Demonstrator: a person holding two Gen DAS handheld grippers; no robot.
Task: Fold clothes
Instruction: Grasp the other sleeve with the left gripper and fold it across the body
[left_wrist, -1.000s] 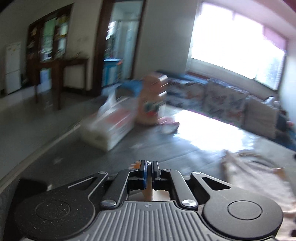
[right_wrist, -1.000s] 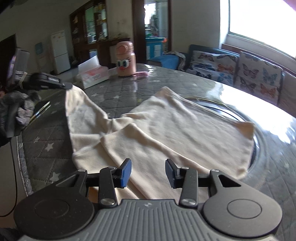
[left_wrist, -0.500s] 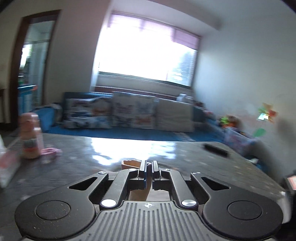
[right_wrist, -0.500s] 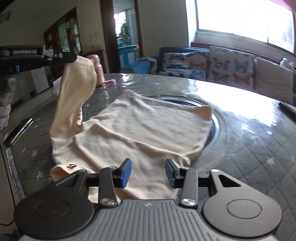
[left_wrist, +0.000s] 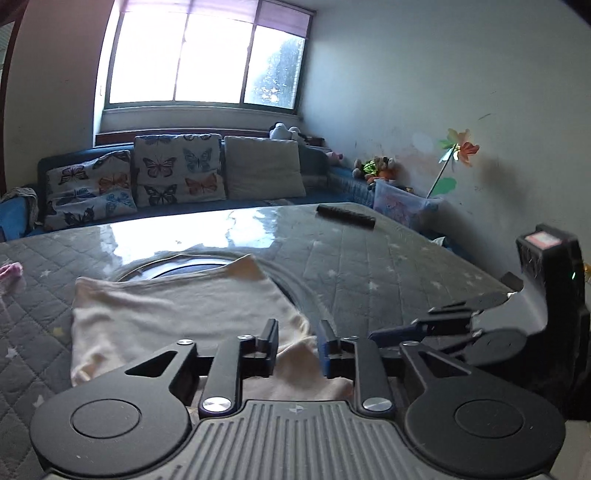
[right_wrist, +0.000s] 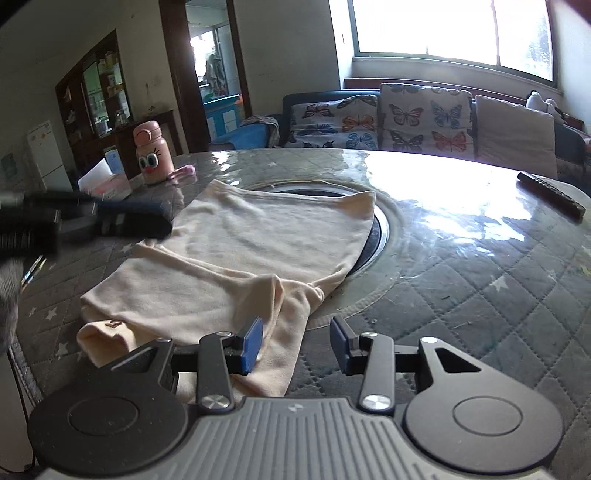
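Observation:
A cream garment lies partly folded on the grey quilted table, its near part doubled over. It also shows in the left wrist view. My left gripper is open and empty just above the garment's near edge; it also appears blurred at the left of the right wrist view. My right gripper is open and empty over the garment's near right corner; it also shows at the right of the left wrist view.
A pink bottle and a tissue box stand at the table's far left. A dark remote lies at the far right. A round inset sits mid-table, half under the garment. A sofa with cushions is behind.
My left gripper carried a lifted part of the garment over to the right, laid it down and opened. The right gripper stayed open and shifted slightly.

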